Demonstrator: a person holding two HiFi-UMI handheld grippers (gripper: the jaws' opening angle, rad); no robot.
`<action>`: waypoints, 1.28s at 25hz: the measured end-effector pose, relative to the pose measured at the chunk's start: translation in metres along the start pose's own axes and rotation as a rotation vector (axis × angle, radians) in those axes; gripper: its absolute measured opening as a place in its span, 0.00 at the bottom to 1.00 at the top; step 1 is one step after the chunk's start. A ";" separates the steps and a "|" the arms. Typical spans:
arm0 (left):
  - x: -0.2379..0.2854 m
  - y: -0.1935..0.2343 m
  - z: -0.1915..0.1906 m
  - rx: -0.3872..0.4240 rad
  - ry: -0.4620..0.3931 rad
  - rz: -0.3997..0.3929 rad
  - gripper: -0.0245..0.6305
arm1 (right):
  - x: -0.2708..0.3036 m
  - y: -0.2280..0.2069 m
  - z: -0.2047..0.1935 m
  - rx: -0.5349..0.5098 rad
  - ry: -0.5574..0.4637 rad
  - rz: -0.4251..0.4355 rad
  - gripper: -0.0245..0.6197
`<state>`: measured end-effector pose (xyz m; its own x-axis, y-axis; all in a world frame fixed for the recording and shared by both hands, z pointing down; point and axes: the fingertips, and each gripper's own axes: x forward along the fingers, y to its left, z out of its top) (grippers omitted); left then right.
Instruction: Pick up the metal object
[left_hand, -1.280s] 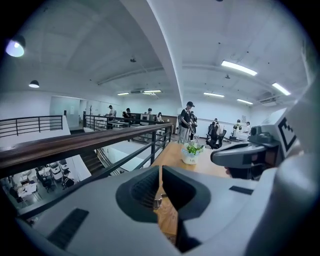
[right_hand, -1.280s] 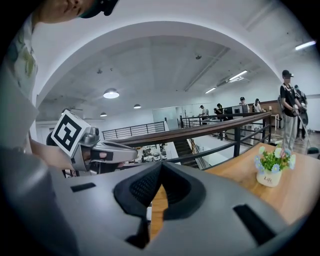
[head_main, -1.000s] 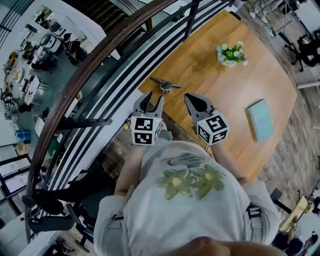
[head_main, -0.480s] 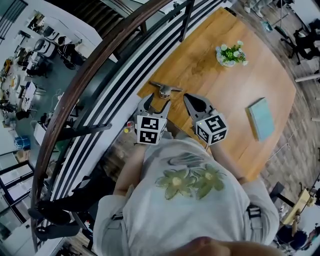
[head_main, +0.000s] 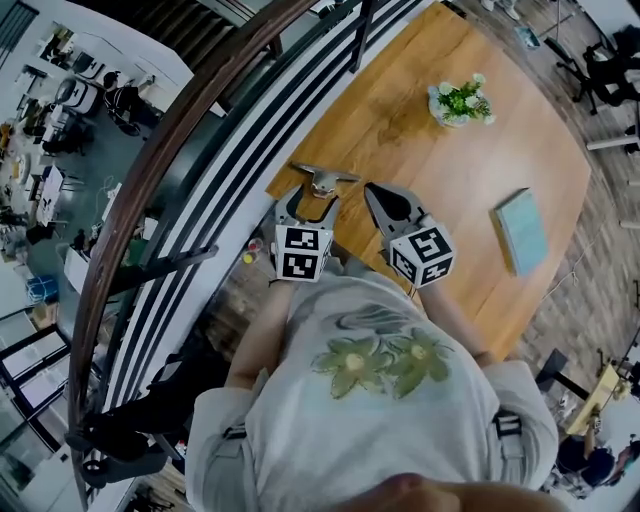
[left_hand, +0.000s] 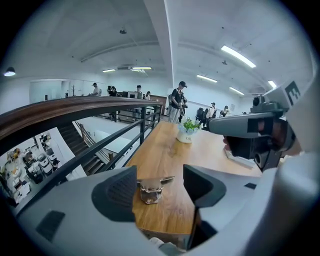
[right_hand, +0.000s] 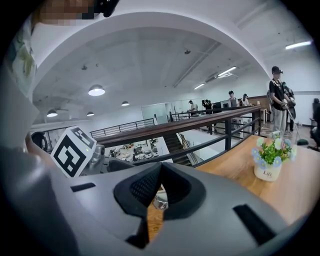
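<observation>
Nearest you, your left gripper (head_main: 308, 205), a grey moulded body with ribbed dark pads and a black-and-white marker cube, has its jaws spread wide; they have just been opening. The metal object (left_hand: 150, 189) stands between them with neither pad pressing on it. It is a small shiny piece with a blocky body and a thin flat arm jutting to each side, and it rests on the wooden table (head_main: 420, 150) at the near corner, on the edge that runs along the railing. Your right gripper (right_hand: 161, 166) is level with the left one over the near edge, its jaws pressed together at the tips with nothing between them. Farther along, a flat teal book (head_main: 520, 232) lies close to the table's right edge. Toward the far end stands a white pot (right_hand: 267, 172) marked "Life", holding a small green plant with pale flowers. A dark wood-topped railing (left_hand: 75, 107) on black metal bars borders the left edge, and people stand beyond the far end.
</observation>
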<state>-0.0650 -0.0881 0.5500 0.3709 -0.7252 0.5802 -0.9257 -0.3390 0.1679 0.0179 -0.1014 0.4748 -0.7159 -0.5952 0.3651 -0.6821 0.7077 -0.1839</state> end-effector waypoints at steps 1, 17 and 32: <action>0.004 0.001 -0.001 0.000 0.007 0.003 0.48 | 0.001 -0.001 -0.001 0.002 0.002 -0.001 0.05; 0.050 0.011 -0.027 -0.012 0.105 0.059 0.49 | 0.017 -0.010 -0.018 0.031 0.045 0.009 0.05; 0.079 0.024 -0.051 -0.016 0.174 0.134 0.49 | 0.023 -0.019 -0.020 0.045 0.058 0.005 0.05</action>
<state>-0.0623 -0.1227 0.6403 0.2268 -0.6480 0.7271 -0.9675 -0.2356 0.0918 0.0172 -0.1206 0.5049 -0.7103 -0.5679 0.4159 -0.6857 0.6917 -0.2265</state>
